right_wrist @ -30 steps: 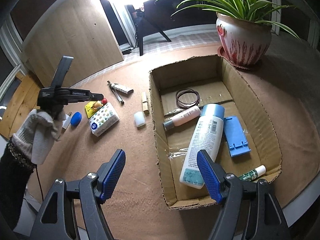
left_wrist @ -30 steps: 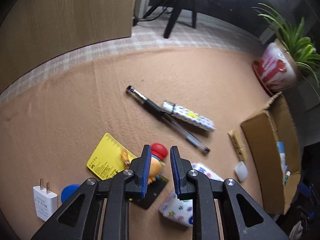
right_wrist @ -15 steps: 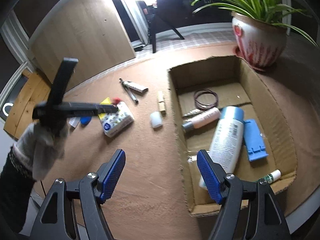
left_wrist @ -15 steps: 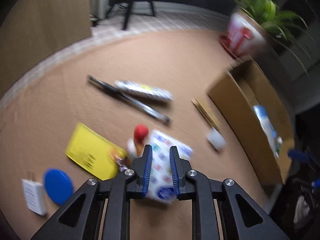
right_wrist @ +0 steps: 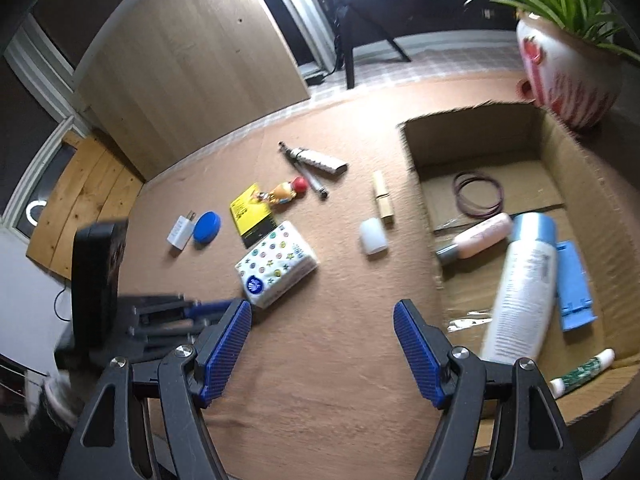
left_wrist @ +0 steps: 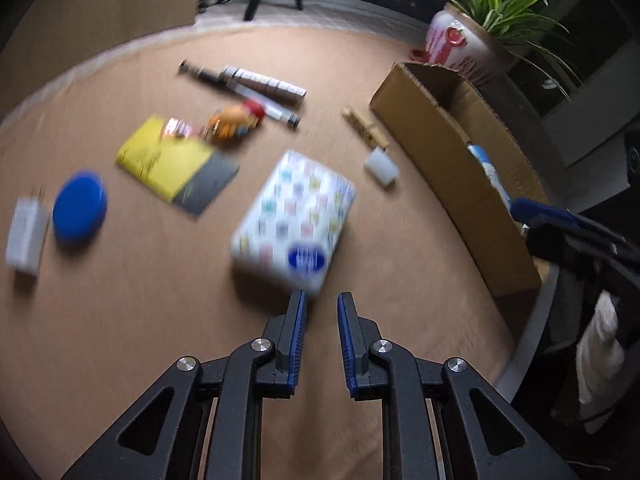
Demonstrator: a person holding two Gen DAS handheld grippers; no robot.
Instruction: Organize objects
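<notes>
My left gripper (left_wrist: 321, 300) is empty, its jaws a narrow gap apart, just in front of a white tissue pack (left_wrist: 295, 218) with coloured dots. It shows blurred in the right wrist view (right_wrist: 208, 306), next to the tissue pack (right_wrist: 277, 262). My right gripper (right_wrist: 322, 314) is wide open and empty above the brown mat, left of the cardboard box (right_wrist: 420, 168). In the box lie a white bottle (right_wrist: 520, 292), a pink bottle (right_wrist: 476, 238), a blue holder (right_wrist: 572, 284) and hair ties (right_wrist: 478, 196).
On the mat lie a toy figure (left_wrist: 236, 120), a yellow card (left_wrist: 168, 158), a blue lid (left_wrist: 80, 204), a white charger (left_wrist: 26, 224), pens (left_wrist: 248, 88), a wooden clip (left_wrist: 366, 128) and a white cap (left_wrist: 382, 167). A potted plant (right_wrist: 568, 76) stands behind the box.
My left gripper has pulled back from the toy figure toward the near side of the tissue pack, still empty. My right gripper has shifted left, away from the box.
</notes>
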